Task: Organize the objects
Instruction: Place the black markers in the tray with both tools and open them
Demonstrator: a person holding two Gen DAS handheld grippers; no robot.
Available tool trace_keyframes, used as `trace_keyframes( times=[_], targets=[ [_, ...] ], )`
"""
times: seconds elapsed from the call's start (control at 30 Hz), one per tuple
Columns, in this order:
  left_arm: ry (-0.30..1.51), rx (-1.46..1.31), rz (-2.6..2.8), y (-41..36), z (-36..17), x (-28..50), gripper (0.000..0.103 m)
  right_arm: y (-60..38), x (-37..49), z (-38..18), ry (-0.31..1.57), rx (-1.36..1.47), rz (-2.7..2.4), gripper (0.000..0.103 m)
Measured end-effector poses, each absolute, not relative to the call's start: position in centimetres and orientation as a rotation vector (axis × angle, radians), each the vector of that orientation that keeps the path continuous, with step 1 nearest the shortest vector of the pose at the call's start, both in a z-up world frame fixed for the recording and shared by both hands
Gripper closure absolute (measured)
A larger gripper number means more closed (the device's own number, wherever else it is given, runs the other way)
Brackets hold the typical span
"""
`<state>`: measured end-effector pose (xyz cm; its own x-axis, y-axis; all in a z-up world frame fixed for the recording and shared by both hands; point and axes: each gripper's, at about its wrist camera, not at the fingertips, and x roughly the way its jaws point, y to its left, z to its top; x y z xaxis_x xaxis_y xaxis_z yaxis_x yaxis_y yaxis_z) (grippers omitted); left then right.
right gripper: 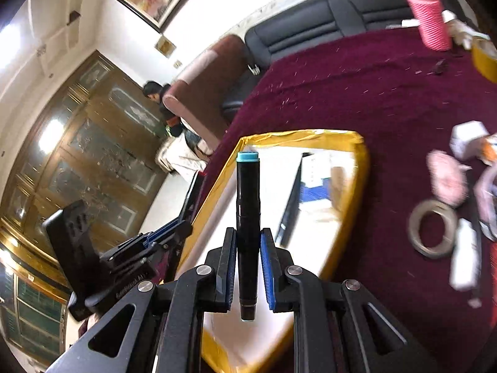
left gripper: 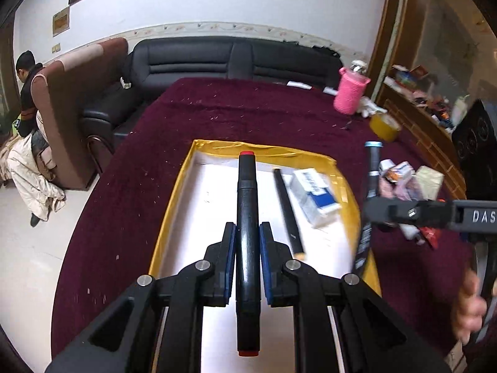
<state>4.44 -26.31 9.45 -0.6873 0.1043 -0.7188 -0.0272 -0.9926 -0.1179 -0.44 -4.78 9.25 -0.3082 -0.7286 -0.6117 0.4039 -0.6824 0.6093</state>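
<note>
Each hand is carrying a pen to the yellow-edged box (left gripper: 174,192) (already holding a black stick and a small carton): the left gripper (left gripper: 247,233) squeezes a red-capped marker (left gripper: 247,186), the right gripper (right gripper: 247,242) a blue-capped marker (right gripper: 247,192), so next lower them inside and let go.

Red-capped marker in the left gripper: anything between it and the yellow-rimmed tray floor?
Nothing visible blocks it. The red-capped marker hangs over bare white floor of the tray; the black stick and blue-white box lie to its right, apart from it.
</note>
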Motion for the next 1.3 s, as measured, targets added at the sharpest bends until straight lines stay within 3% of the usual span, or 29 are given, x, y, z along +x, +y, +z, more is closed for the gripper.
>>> trace_keyframes(
  times=[0.27, 0.63, 0.7, 0.77, 0.8, 0.83, 0.93, 1.07, 1.17, 1.3],
  targets=[
    [-0.24, -1.373, 2.774, -28.1, 6.6, -1.6, 0.089, -11.4, -7.1, 5.3, -0.421, 1.362, -2.053, 0.086],
    [-0.255, -1.452, 2.771, -28.1, 4.3, -3.8, 0.089, -11.4, -10.8, 3.0, -0.451, 1.463, -2.072, 0.085],
    [-0.278, -1.424, 2.769, -28.1, 4.5, -3.7, 0.082, -11.2, -11.0, 2.8, -0.462, 1.465, -2.074, 0.085],
    [-0.302, -1.41, 2.777, -28.1, 4.6, -3.7, 0.051, -11.1, -11.1, 2.9, -0.466, 1.465, -2.08, 0.083],
    [-0.305, -1.402, 2.784, -28.0, 4.7, -3.7, 0.047, -11.0, -11.0, 3.0, -0.476, 1.467, -2.077, 0.083],
    [-0.304, -1.39, 2.79, -27.9, 4.9, -3.6, 0.046, -11.0, -10.9, 3.1, -0.482, 1.467, -2.079, 0.08],
    [-0.303, -1.375, 2.797, -27.6, 5.5, -3.1, 0.043, -10.1, -10.4, 3.7, -0.507, 1.448, -2.107, 0.06],
    [-0.274, -1.32, 2.85, -26.9, 7.5, -0.9, 0.027, -8.3, -8.6, 6.0, -0.493, 1.361, -2.165, 0.041],
    [-0.192, -1.241, 2.902, -25.3, 9.5, 1.7, 0.021, -6.5, -6.5, 7.7, -0.436, 1.278, -2.247, 0.025],
    [-0.06, -1.117, 2.952, -22.6, 11.6, 5.1, 0.016, -3.8, -3.3, 9.2, -0.357, 1.182, -2.346, 0.019]
  ],
)
